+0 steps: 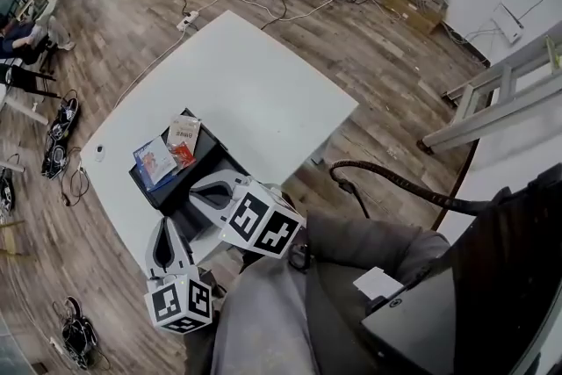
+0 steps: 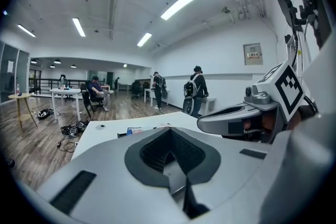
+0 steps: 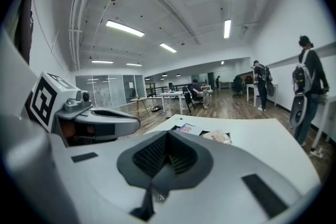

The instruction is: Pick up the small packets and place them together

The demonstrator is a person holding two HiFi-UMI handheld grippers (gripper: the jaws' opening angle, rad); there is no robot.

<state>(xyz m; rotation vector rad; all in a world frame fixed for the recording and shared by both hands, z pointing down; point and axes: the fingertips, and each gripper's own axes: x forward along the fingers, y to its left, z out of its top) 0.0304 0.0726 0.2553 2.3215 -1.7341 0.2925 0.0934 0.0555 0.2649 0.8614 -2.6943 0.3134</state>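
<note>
Smooth white rectangular table [image 1: 255, 92] bears flat glossy packets [image 1: 167, 155] on black box [image 1: 189, 182].

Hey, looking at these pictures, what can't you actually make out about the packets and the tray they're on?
1. Print on the blue packet and the white packet: too small in the head view.
2. Packet count: they overlap, and the right gripper covers the near end of the black tray in the head view.
3. Left gripper view: the left gripper, shut, blocks most of the tray; likewise the right gripper view.
</note>
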